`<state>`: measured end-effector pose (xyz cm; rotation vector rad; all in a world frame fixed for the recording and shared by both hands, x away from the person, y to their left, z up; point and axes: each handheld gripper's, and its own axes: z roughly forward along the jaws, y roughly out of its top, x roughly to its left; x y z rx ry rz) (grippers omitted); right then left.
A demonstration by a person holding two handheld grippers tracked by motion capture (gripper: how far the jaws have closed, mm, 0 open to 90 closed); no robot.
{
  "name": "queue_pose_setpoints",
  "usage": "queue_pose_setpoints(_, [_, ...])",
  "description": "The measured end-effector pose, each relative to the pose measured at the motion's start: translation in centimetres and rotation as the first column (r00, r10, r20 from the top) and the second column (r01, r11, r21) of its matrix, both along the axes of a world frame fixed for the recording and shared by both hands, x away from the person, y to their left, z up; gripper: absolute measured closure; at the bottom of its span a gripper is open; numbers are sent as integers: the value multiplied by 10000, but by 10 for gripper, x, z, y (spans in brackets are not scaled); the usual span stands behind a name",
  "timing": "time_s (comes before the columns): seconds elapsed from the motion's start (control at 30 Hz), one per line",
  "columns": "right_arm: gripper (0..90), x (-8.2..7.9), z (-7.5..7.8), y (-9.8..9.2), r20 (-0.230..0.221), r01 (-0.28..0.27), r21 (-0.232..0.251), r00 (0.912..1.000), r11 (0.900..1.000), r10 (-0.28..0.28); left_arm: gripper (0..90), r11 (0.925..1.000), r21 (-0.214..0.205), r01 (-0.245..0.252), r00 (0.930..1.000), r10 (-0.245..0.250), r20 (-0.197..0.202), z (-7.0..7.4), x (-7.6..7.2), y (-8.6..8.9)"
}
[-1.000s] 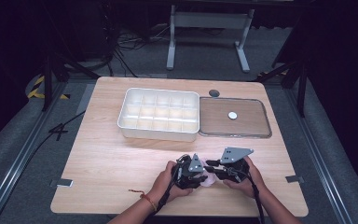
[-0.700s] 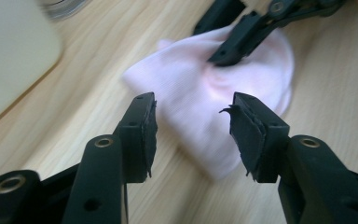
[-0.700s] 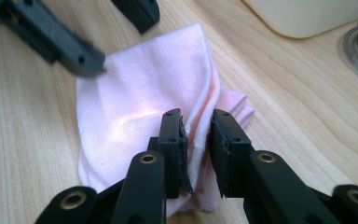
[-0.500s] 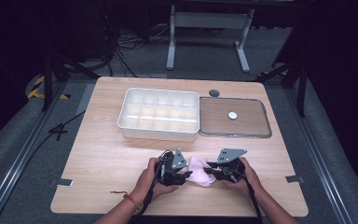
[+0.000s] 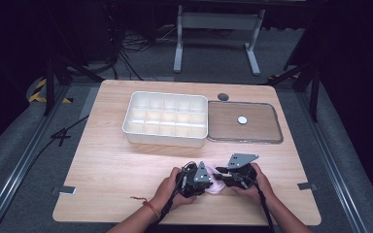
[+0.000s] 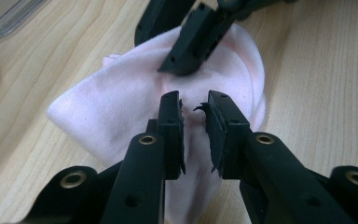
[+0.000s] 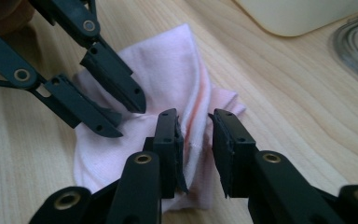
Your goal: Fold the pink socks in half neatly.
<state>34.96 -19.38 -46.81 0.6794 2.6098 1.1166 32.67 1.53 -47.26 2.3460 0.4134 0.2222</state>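
The pink cloth (image 5: pixel 217 178) lies crumpled at the near side of the worktop (image 5: pixel 116 165), directly between your facing tools. Your left tool (image 6: pixel 195 116) has just been closing and now pinches a fold. Your right tool (image 7: pixel 195 123) has just eased wider astride the ridge, and I can't tell if it's gripping.

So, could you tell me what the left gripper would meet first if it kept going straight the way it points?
Most likely the pink cloth, which already lies bunched between and just ahead of the left gripper jaws. Right behind it sits the right gripper, resting on the same cloth, though depth is hard to judge.
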Motion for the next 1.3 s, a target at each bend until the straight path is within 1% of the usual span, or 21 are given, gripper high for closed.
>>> queue_pose_setpoints(0.07, [735,0,1,-1,80,27,-42,10000,10000,-27,761,10000,-49,-2,10000,1,-14,-1,-1,0])
queue_pose_setpoints(0.13, [771,0,6,-5,344,276,-152,9990,9995,-270,764,10000,-84,-28,10000,28,26,-1,-1,0])
queue_pose_setpoints(0.17, [783,0,6,-6,325,299,-167,9990,9994,-294,765,9999,-123,-41,10000,41,1,-2,-1,0])
queue_pose_setpoints(0.23, [792,0,6,-6,346,286,-178,9990,9994,-280,765,9999,-139,-36,10000,36,-5,-2,-1,1])
queue_pose_setpoints(0.37, [824,-2,8,-3,555,189,-478,9983,9987,-163,760,9998,-139,-105,9999,105,1,-2,-1,0])
queue_pose_setpoints(0.5, [856,-6,16,-5,725,264,-184,9971,9995,-250,758,9998,-148,-167,9999,167,9,-2,-2,0])
queue_pose_setpoints(0.6, [866,-11,22,-4,835,68,135,9965,9999,-79,756,9998,-139,-173,9998,174,20,-2,-2,0])
queue_pose_setpoints(0.63, [866,-11,22,-4,835,68,135,9965,9999,-79,756,9998,-139,-173,9998,174,20,-2,-2,0])
queue_pose_setpoints(0.7, [867,-15,21,2,859,-270,-51,9959,9996,273,756,9998,-146,-165,9999,165,2,-2,-2,0])
queue_pose_setpoints(0.77, [867,-18,17,6,784,-498,-324,9956,9982,523,755,9997,-177,-192,9998,192,-13,-2,-2,0])
queue_pose_setpoints(0.87, [878,-16,9,10,533,-600,-703,9965,9957,638,729,9999,-9,-166,9999,166,41,0,-1,0])
queue_pose_setpoints(0.93, [887,-15,3,10,267,-581,-743,9978,9955,602,640,9997,146,-196,9998,197,-61,5,0,3])
queue_pose_setpoints(1.0, [890,-14,1,10,189,-581,-656,9981,9962,595,590,9990,55,-433,9991,433,-44,12,0,12])
queue_pose_setpoints(1.07, [893,-14,2,11,308,-675,-843,9970,9941,704,554,9951,-253,-954,9950,946,-311,18,0,26])
queue_pose_setpoints(1.1, [894,-15,1,12,321,-677,-874,9970,9939,708,540,9951,-253,-954,9950,946,-311,18,0,26])
queue_pose_setpoints(1.13, [894,-15,1,13,363,-638,-938,9971,9935,675,531,9872,-533,-1503,9848,1448,-961,19,2,42])
queue_pose_setpoints(1.17, [894,-15,1,13,374,-683,-979,9967,9928,723,522,9854,-629,-1580,9822,1502,-1131,17,3,47])
queue_pose_setpoints(1.2, [894,-15,1,13,379,-663,-982,9968,9930,703,515,9826,-721,-1711,9768,1596,-1427,15,4,52])
queue_pose_setpoints(1.23, [894,-15,1,13,379,-663,-982,9968,9930,703,509,9826,-721,-1711,9768,1596,-1427,15,4,52])
queue_pose_setpoints(1.27, [894,-15,1,13,369,-664,-976,9968,9930,702,509,9764,-679,-2048,9659,1905,-1752,10,6,58])
queue_pose_setpoints(1.3, [895,-15,1,14,379,-668,-981,9968,9929,708,501,9731,-706,-2192,9589,2015,-1997,6,8,60])
